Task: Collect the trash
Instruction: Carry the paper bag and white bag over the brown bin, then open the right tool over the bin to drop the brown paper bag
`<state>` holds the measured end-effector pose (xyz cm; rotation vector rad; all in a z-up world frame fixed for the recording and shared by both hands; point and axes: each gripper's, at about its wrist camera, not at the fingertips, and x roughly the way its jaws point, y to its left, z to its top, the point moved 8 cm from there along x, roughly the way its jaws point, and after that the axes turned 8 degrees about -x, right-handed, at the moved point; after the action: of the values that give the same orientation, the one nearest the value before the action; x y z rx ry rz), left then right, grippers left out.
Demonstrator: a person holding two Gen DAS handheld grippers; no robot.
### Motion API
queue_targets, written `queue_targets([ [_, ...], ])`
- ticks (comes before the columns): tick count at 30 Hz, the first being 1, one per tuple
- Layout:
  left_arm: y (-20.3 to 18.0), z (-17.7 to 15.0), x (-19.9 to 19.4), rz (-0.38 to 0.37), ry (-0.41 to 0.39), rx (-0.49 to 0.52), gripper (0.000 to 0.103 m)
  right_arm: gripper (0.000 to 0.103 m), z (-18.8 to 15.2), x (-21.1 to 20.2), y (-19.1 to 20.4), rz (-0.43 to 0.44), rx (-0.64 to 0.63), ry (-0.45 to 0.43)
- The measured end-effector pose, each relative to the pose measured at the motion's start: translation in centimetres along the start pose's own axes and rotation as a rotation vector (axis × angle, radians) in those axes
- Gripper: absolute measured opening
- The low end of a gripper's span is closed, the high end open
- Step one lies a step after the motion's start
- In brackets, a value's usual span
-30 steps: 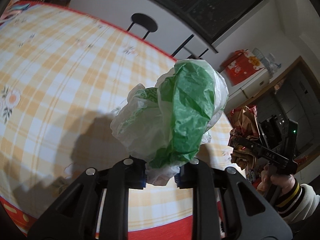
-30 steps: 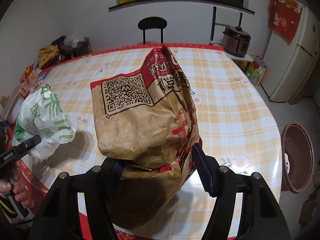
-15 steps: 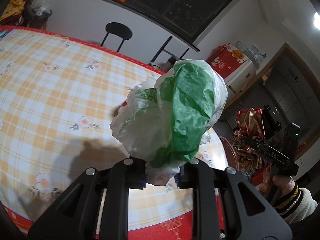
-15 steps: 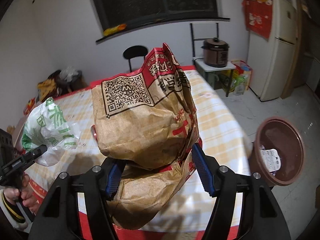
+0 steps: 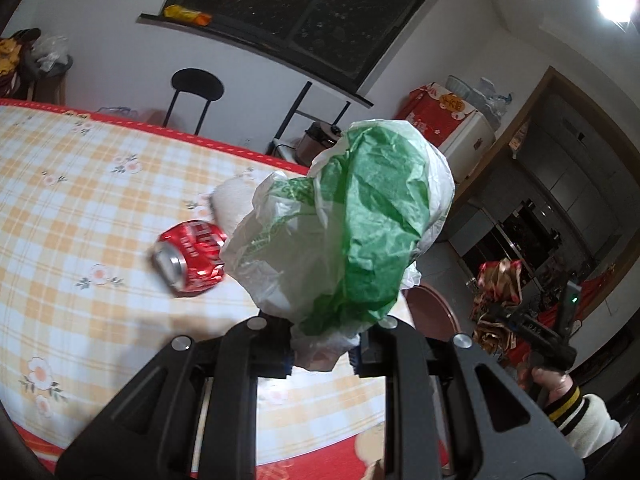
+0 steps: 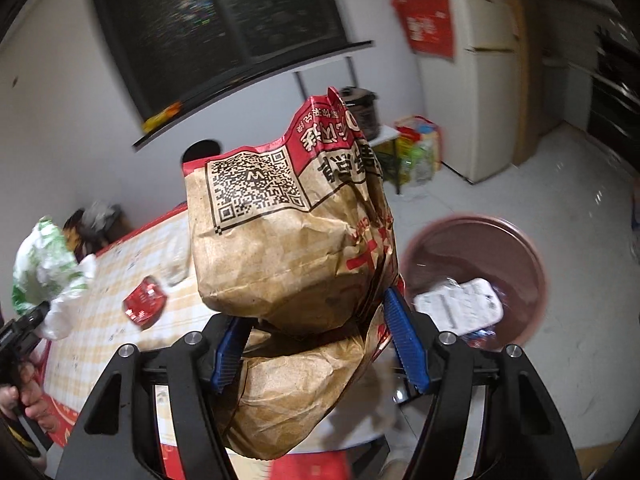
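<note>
The left gripper (image 5: 322, 350) is clenched on the bottom of a crumpled green and white plastic bag (image 5: 348, 232), which stands up between its fingers above the table (image 5: 80, 184), and the right gripper (image 6: 316, 344) grasps a creased brown paper bag (image 6: 288, 248) with red print and a QR code between its blue pads (image 6: 404, 340). On the checked tablecloth lies a crushed red can (image 5: 190, 256), just beside something white that the plastic bag partly hides. Beyond the paper bag, on the floor beside the table, stands a round brown bin (image 6: 516, 248) with a white wrapper (image 6: 460, 306) inside.
</note>
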<state>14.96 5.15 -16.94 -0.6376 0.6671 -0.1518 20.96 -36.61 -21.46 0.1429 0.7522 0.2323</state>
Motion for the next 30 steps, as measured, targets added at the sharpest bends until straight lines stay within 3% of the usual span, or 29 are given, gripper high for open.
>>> queue_targets([
  [7,-4.2,-1.9,2.6,0.017,0.018,0.020,0.023,0.065,-0.3,0.3,-9.6,-0.065,0.104,-0.002],
  [15,-8.0,-3.6,4.7,0.052,0.024,0.035,0.023,0.065,0.2,3.5,-15.9,-0.089,0.125,0.041],
  [22,-10.0,-4.4,5.4,0.090,0.018,0.046,0.022,0.073,1.1,7.8,-18.1,-0.048,0.136,0.106],
  [26,-11.1,-4.6,5.4,0.098,0.012,0.059,0.023,0.090,2.5,8.4,-18.2,-0.037,0.125,0.087],
  [30,-12.3,-4.7,6.2,0.093,0.020,0.077,0.023,0.092,3.7,7.4,-18.1,-0.028,0.111,0.059],
])
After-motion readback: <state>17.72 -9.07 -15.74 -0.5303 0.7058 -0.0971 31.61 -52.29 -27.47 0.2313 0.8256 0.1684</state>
